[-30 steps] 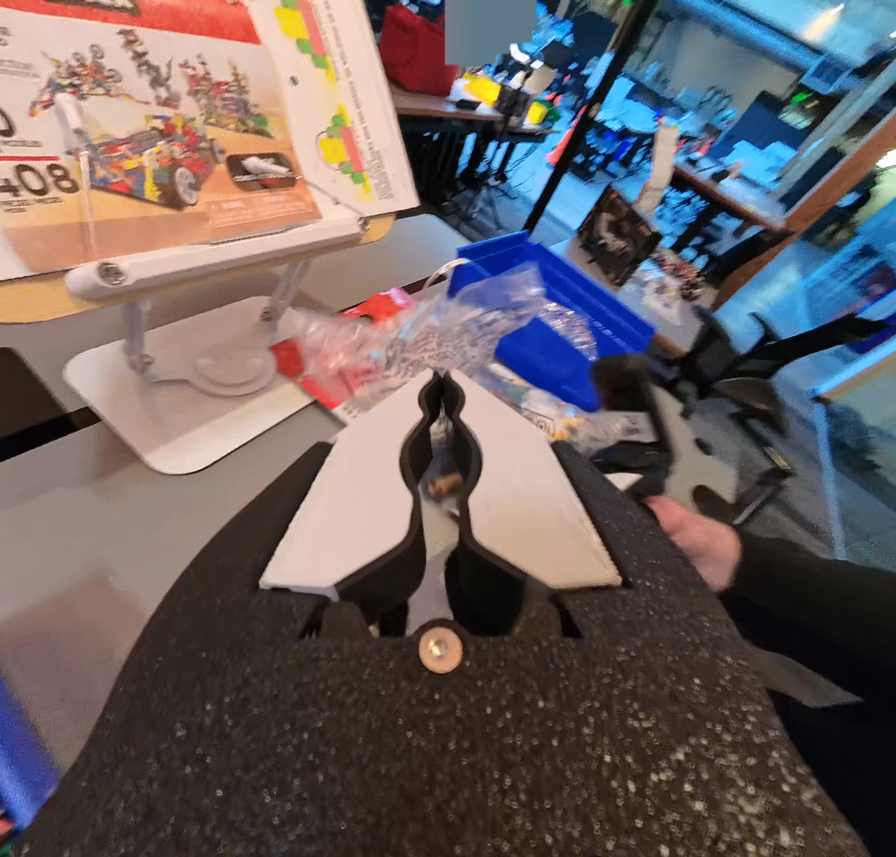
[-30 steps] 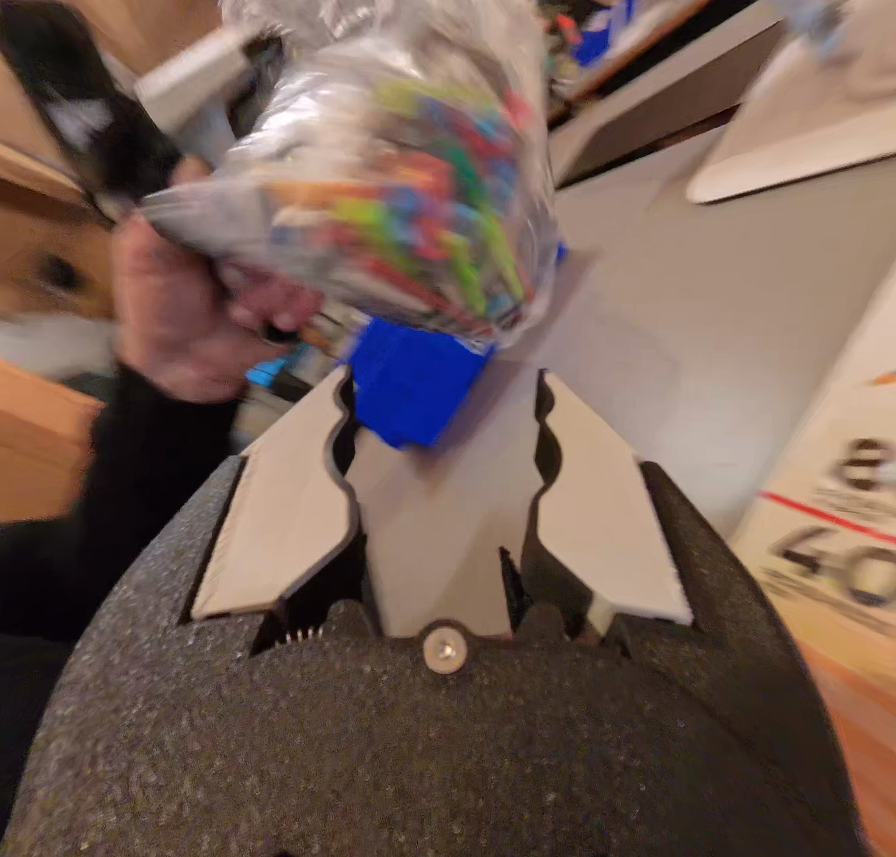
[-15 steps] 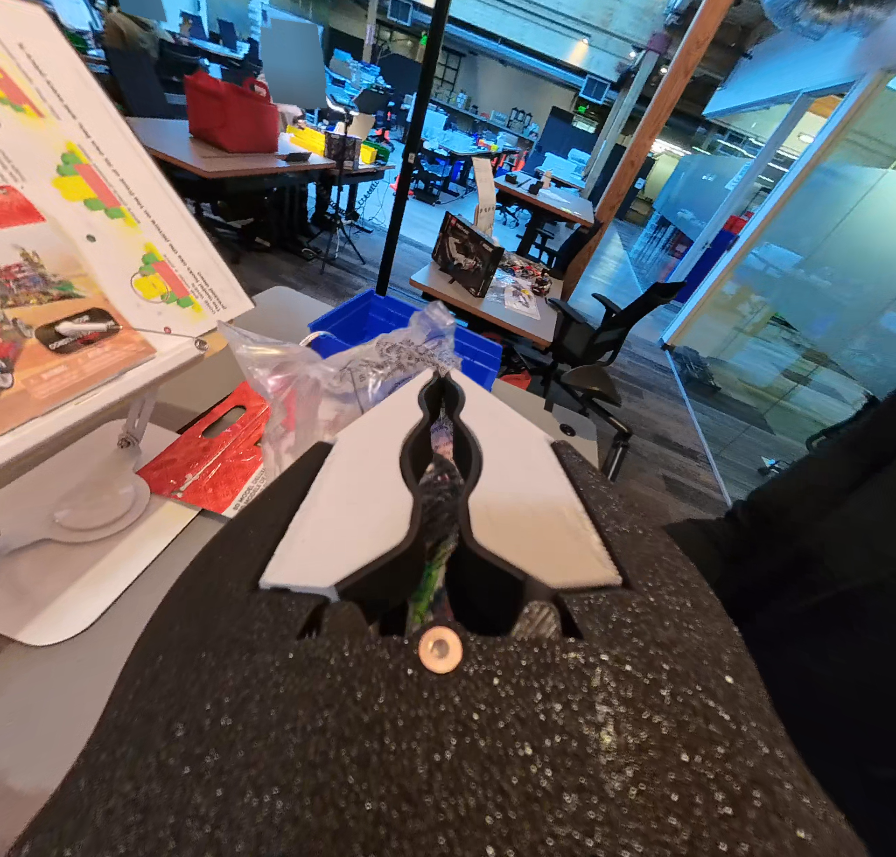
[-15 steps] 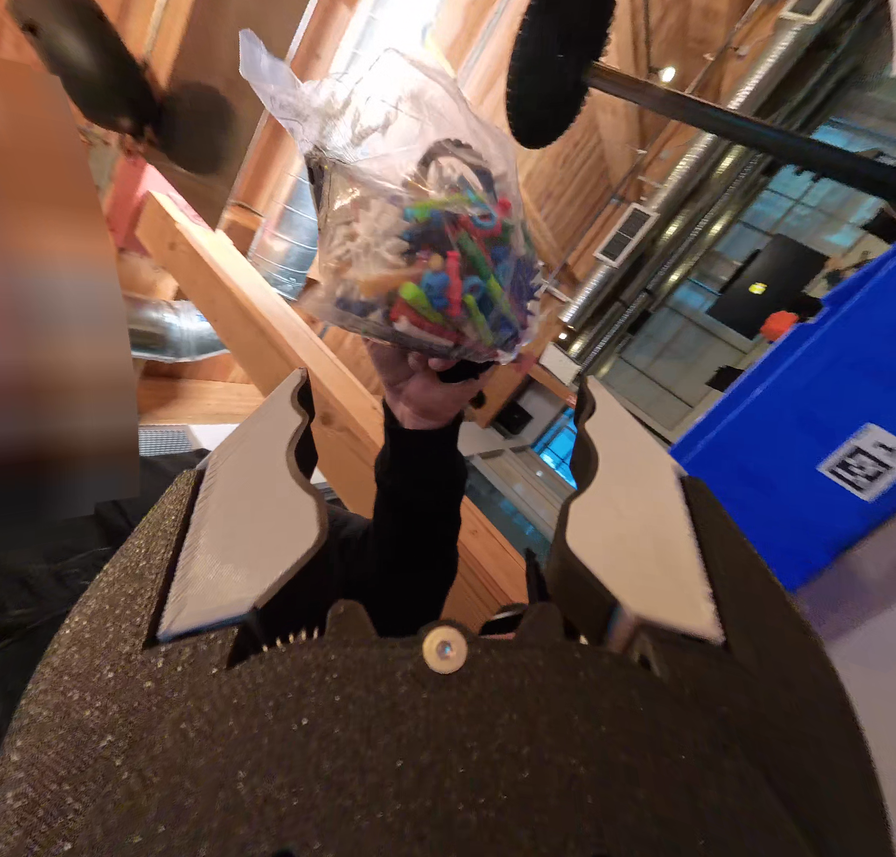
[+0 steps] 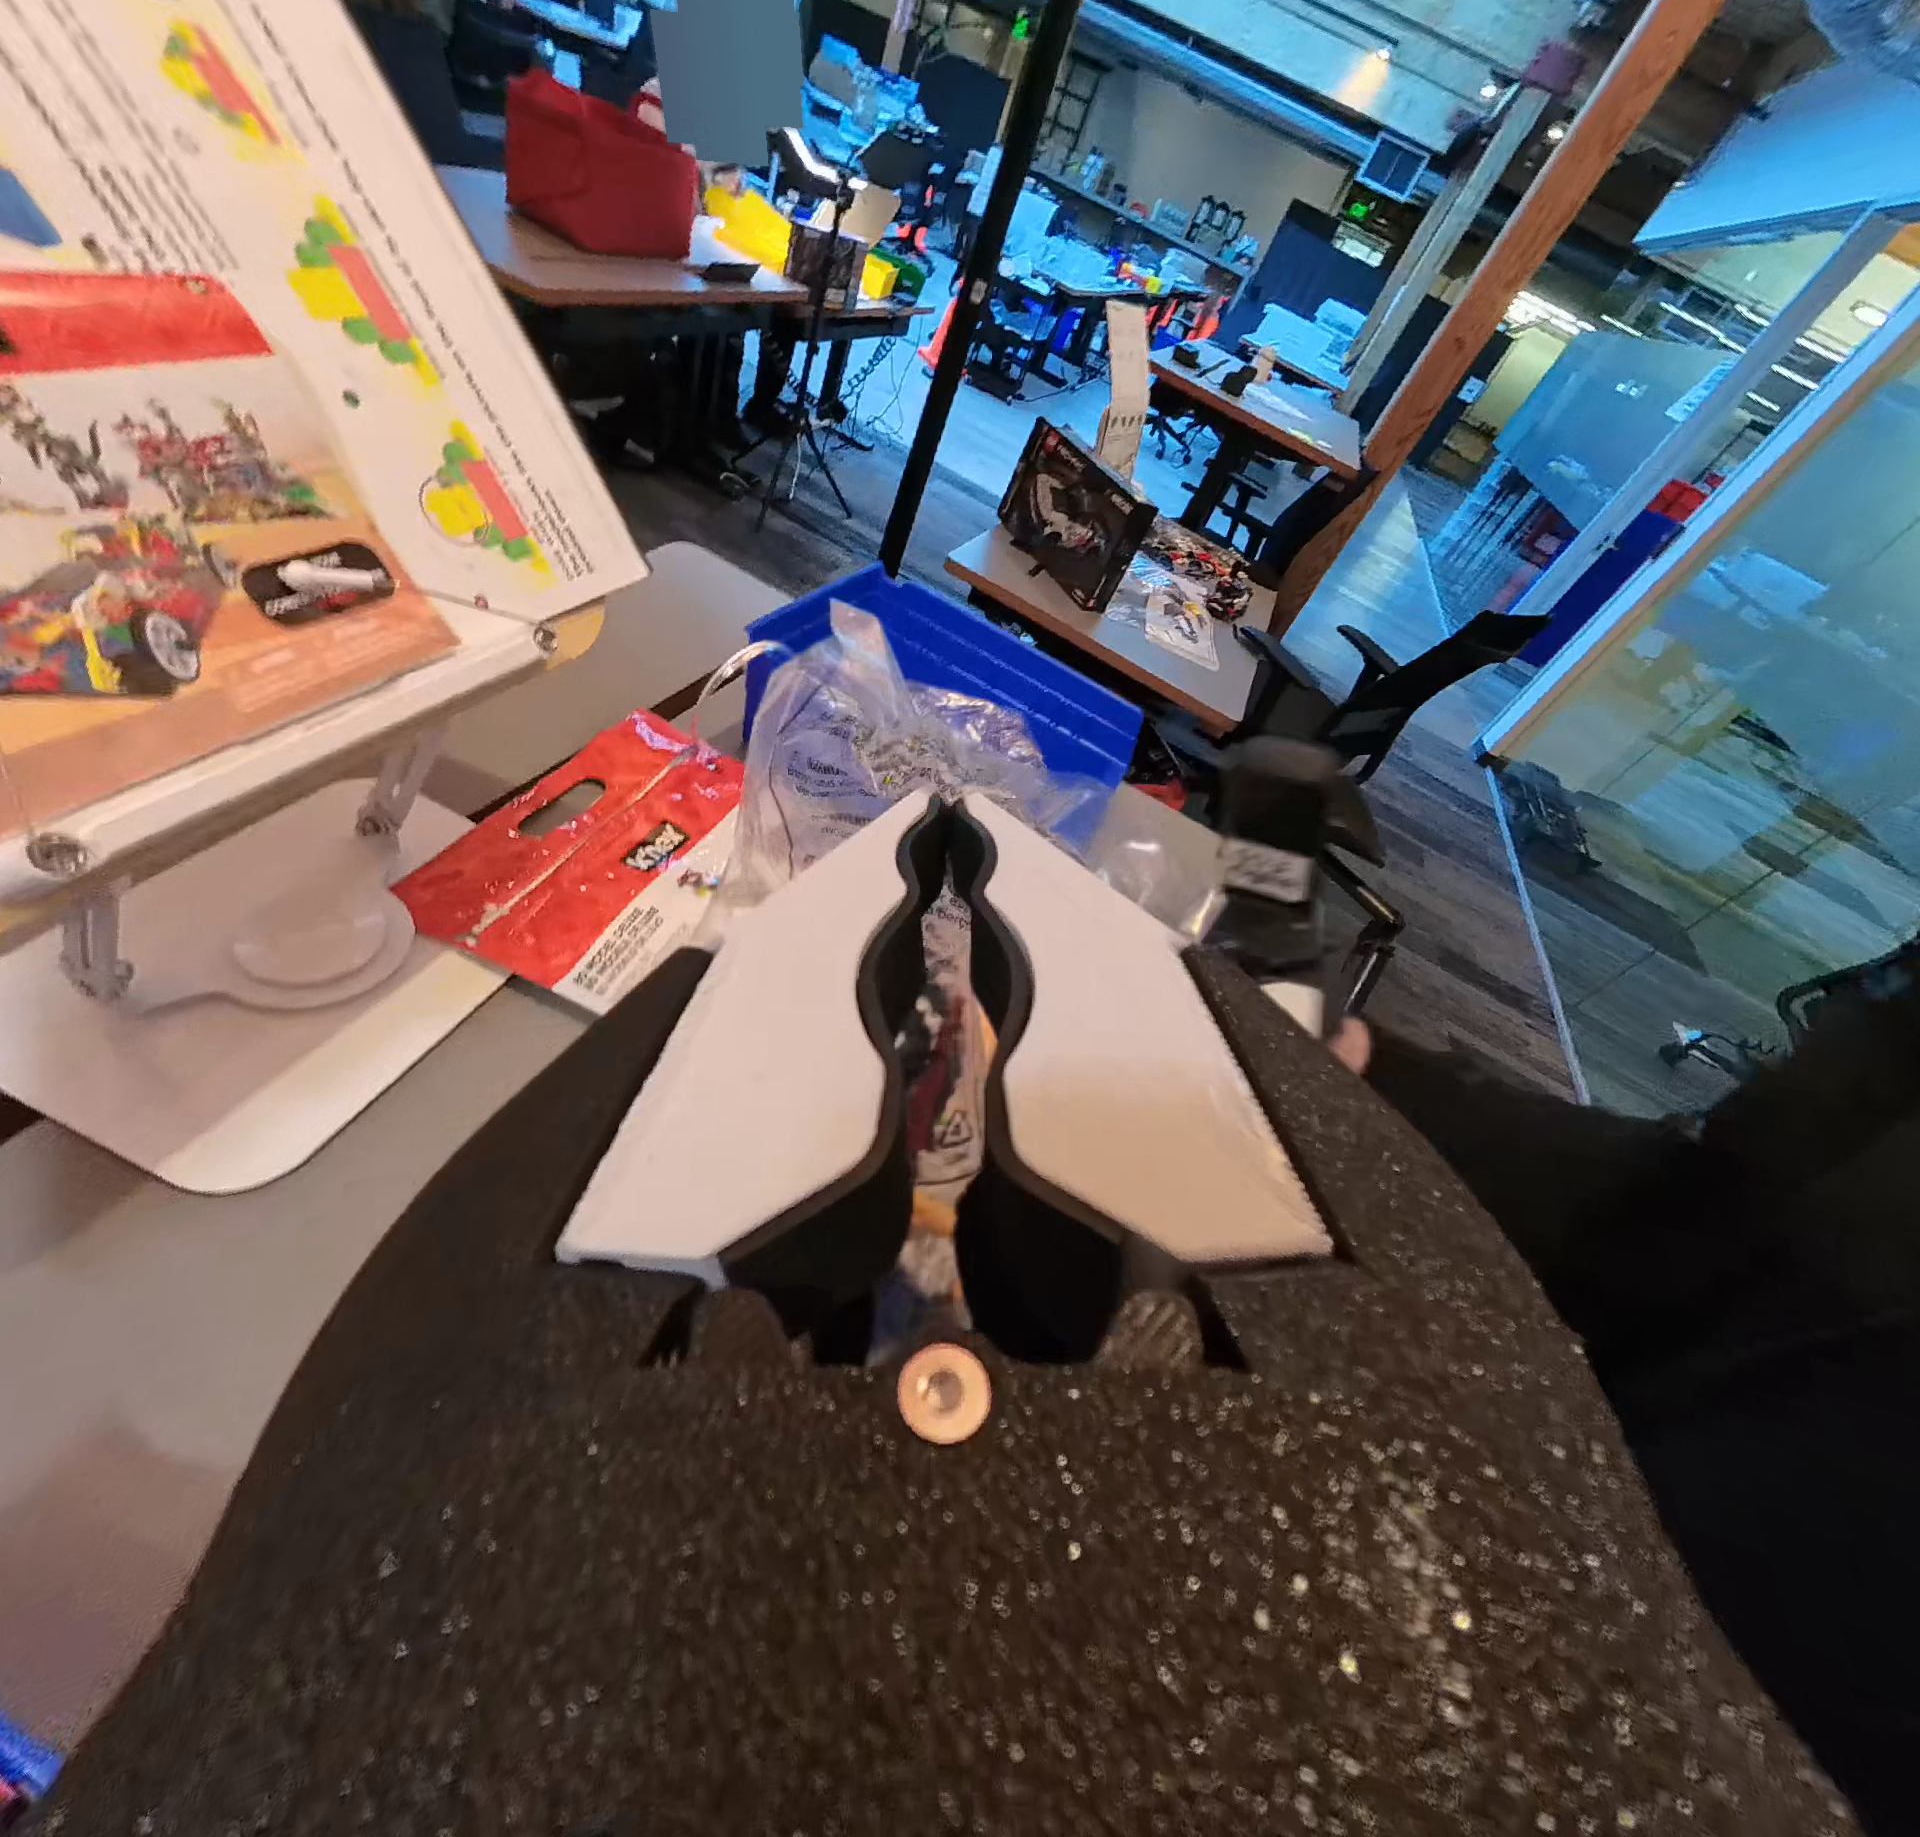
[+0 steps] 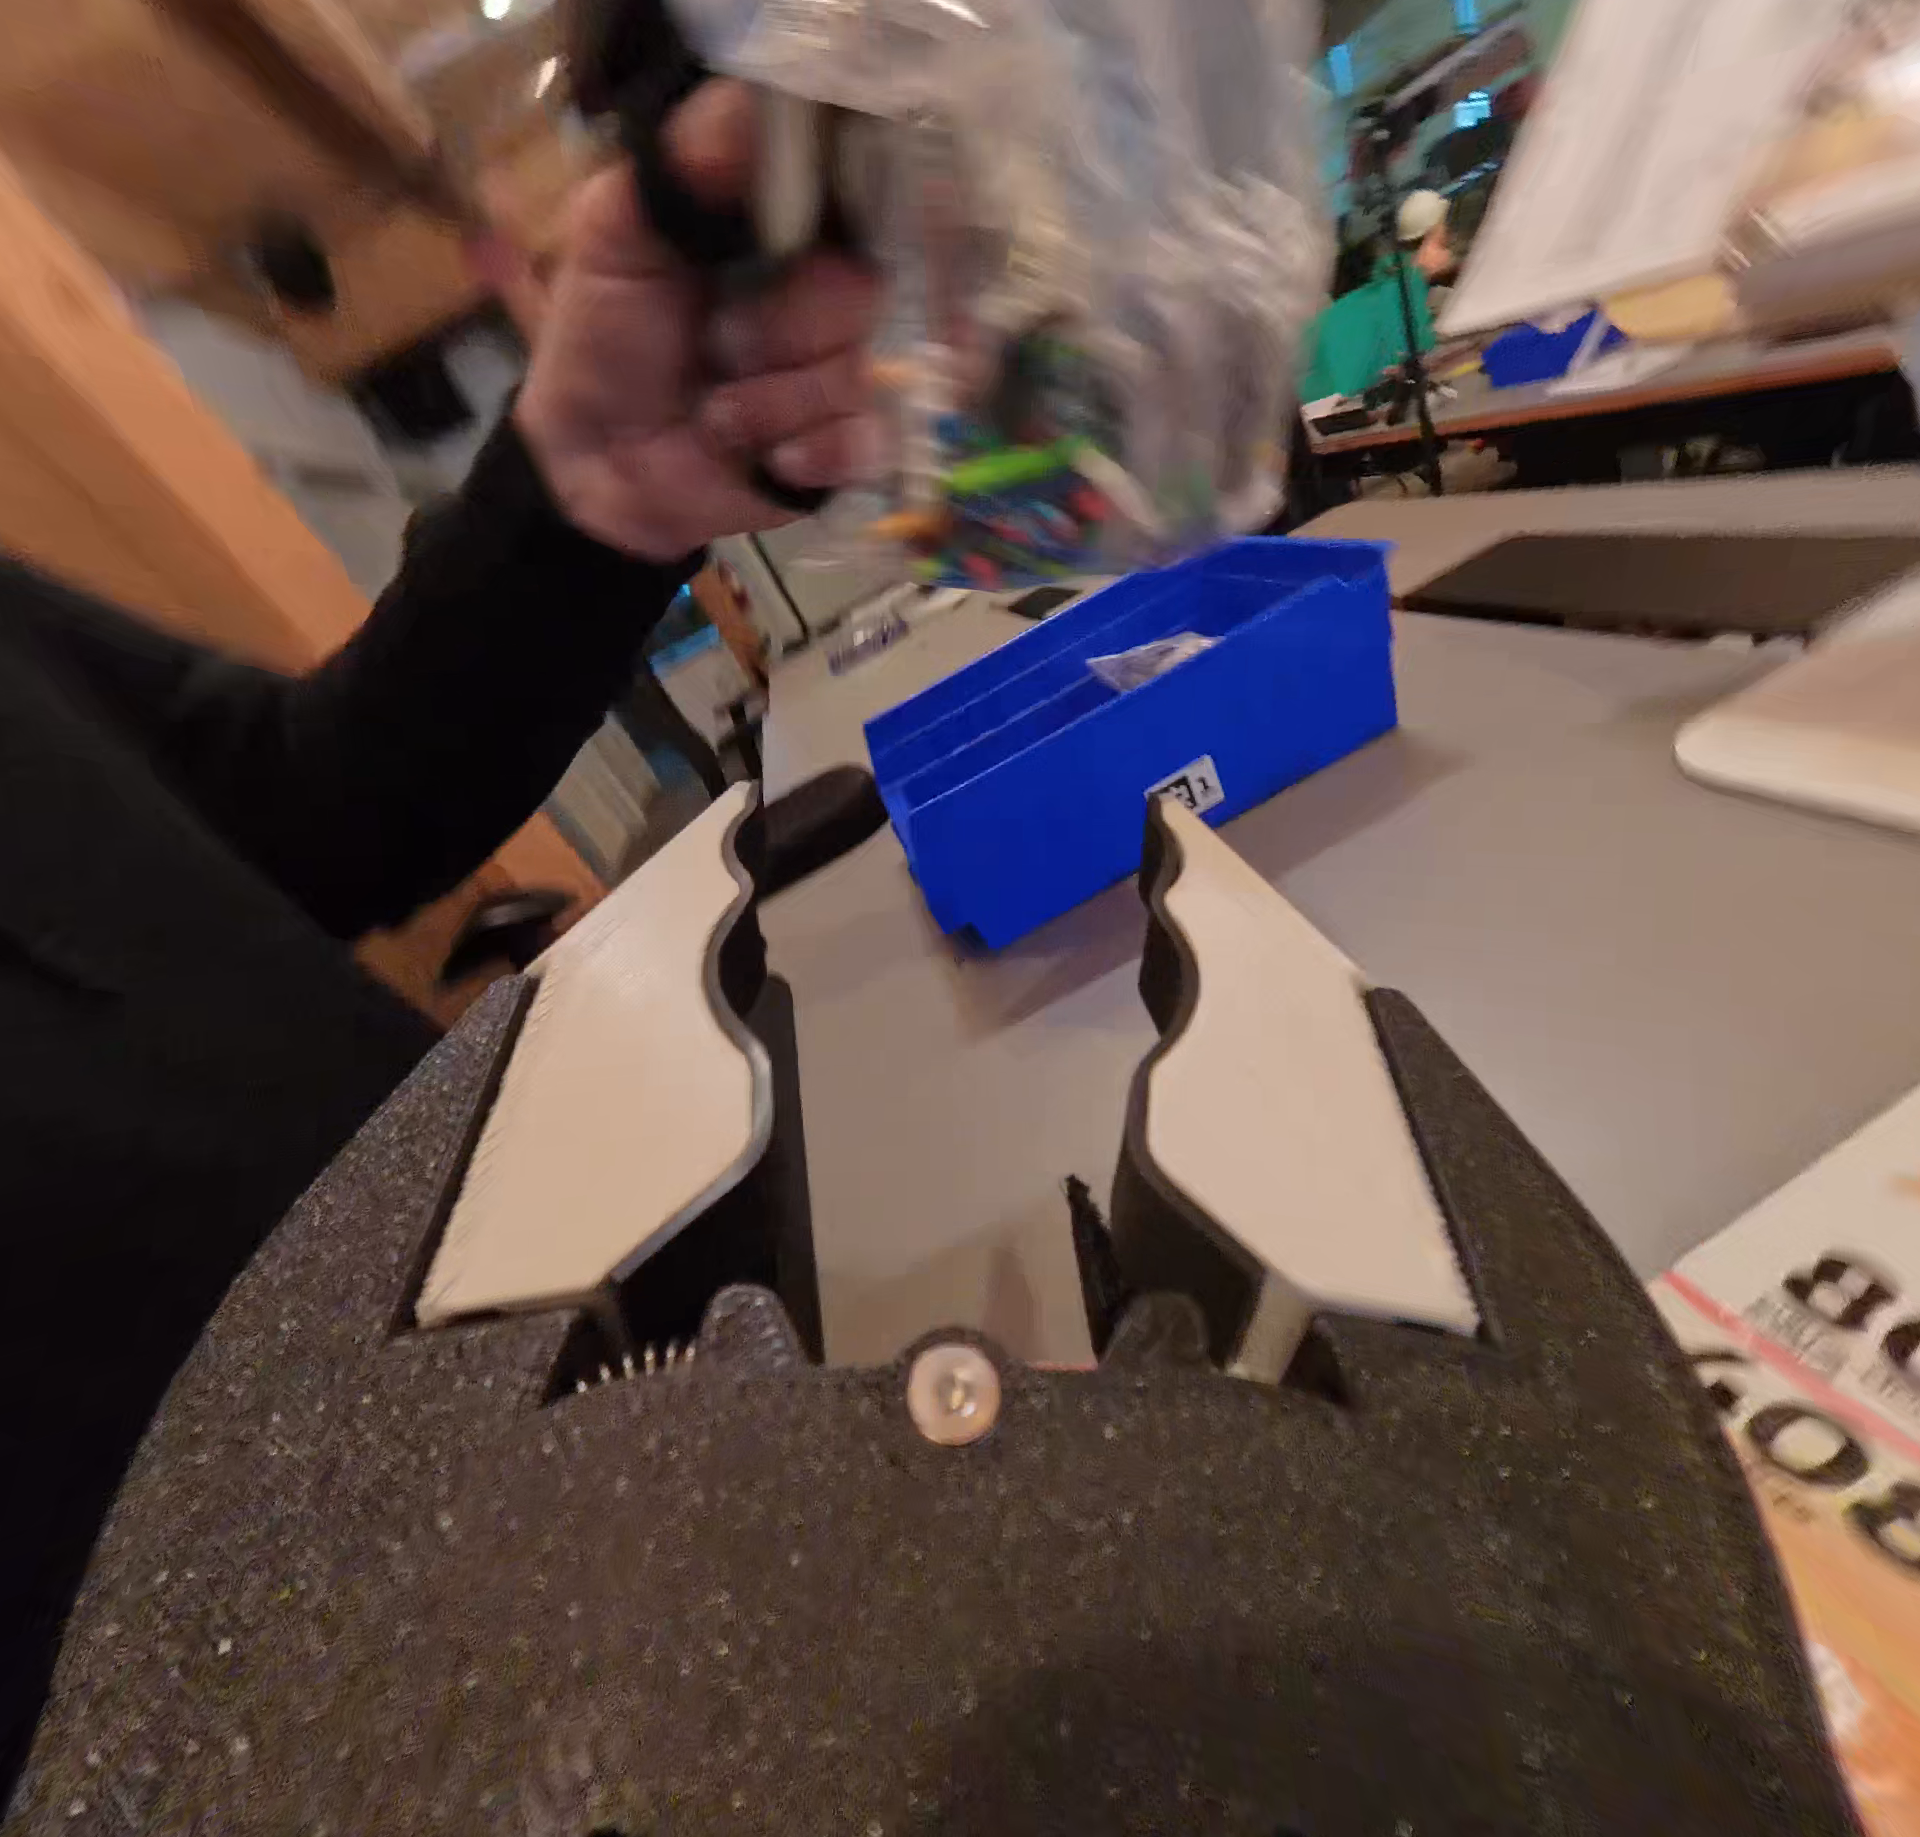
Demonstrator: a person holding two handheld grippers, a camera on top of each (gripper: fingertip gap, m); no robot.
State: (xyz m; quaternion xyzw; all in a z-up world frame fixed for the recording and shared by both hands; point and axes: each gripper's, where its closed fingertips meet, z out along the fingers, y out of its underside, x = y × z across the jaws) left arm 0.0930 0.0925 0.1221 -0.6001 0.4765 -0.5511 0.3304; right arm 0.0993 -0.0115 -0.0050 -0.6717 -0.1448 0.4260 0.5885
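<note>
Left gripper is raised above the grey table, jaws pinched tight on a clear plastic bag of coloured pieces. Right gripper is spread wide, empty, low over the table, pointing at the blue bin. Bin has a small white sticker; a red printed card lies nearby.

A grey table is seen carrying a blue bin, the white base of a document stand and a red printed packet — the packet is laid just beside the stand's base
</note>
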